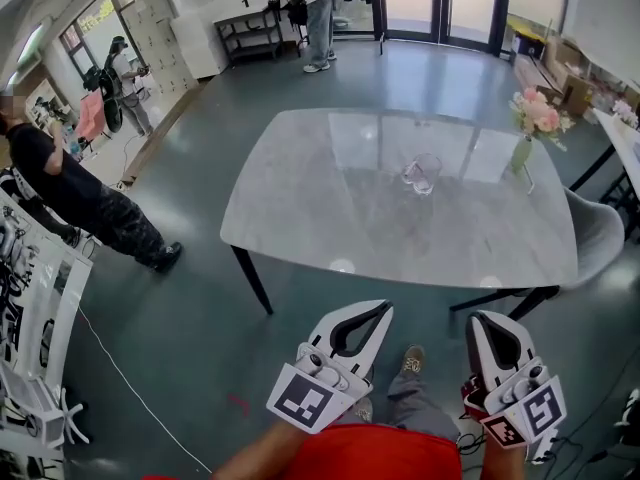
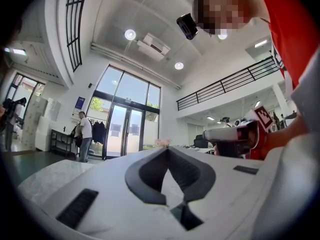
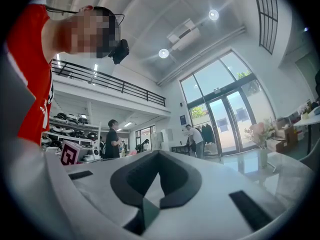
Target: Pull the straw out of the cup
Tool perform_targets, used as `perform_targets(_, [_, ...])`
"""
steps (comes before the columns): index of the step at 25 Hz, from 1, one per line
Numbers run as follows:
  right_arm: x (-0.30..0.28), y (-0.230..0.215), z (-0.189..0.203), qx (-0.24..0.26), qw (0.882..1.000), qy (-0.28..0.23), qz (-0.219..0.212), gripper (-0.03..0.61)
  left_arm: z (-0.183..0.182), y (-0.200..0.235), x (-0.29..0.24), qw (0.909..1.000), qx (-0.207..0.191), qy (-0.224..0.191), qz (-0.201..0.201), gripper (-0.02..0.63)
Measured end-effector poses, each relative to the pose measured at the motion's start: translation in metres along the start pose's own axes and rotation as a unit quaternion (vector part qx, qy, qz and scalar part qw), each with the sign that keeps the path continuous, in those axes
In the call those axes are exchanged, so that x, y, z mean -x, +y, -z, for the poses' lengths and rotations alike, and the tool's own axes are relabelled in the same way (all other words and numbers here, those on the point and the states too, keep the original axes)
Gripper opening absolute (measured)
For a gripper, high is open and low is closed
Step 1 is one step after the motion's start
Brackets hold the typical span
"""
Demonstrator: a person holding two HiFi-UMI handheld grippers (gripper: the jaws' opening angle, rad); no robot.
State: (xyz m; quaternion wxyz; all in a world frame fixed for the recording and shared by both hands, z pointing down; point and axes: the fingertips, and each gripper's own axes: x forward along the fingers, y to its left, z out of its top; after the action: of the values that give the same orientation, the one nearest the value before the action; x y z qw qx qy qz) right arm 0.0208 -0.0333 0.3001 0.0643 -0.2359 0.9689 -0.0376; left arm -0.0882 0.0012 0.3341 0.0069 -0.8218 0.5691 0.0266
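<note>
A clear glass cup (image 1: 422,173) stands near the middle of a grey marble table (image 1: 300,198), far ahead of both grippers. I cannot make out a straw in it from here. My left gripper (image 1: 386,308) is low in the head view, over the floor short of the table's near edge, jaws shut and empty. My right gripper (image 1: 478,318) hangs beside it, also shut with nothing held. In the left gripper view the left gripper's (image 2: 167,149) tips meet. In the right gripper view the right gripper's (image 3: 157,153) tips touch too. Both point level toward the table.
A vase of pink flowers (image 1: 532,118) stands at the table's far right corner, and a grey chair (image 1: 597,233) is by its right side. One person (image 1: 60,183) stands at the left and another (image 1: 318,8) at the back. A white rack (image 1: 35,318) lines the left edge.
</note>
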Motion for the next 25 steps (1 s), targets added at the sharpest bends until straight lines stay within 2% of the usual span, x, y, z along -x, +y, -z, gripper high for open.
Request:
perform_targets(8, [-0.057,-0.101,-0.013,-0.001,1.000,-0.016,-0.013,0.008,0.016,0.023,-0.106,0.9997,0.008,0.022,0.008,0.008])
perform_targets(12, [-0.076,-0.143,-0.017,-0.003,1.000,-0.014,-0.020,0.008,0.024,0.039,-0.157,0.9994,0.014,0.031,-0.002,0.008])
perform_targets(16, [-0.090,-0.183,-0.018,-0.008,1.000,-0.012,-0.027,0.008,0.039,0.064,-0.200,0.9984,0.015,0.045,-0.030,0.007])
perform_targets(20, [-0.099,-0.217,-0.018,-0.010,0.999,-0.008,-0.035,0.008,0.046,0.099,-0.231,0.9961,-0.014,0.030,-0.081,0.007])
perform_targets(23, [-0.105,-0.237,-0.016,-0.011,0.999,-0.002,-0.044,0.008,0.047,0.123,-0.245,0.9923,-0.013,0.026,-0.120,0.027])
perform_targets(25, [-0.110,-0.247,-0.016,-0.014,0.999,0.001,-0.046,0.008,0.046,0.135,-0.251,0.9909,-0.012,0.025,-0.132,0.077])
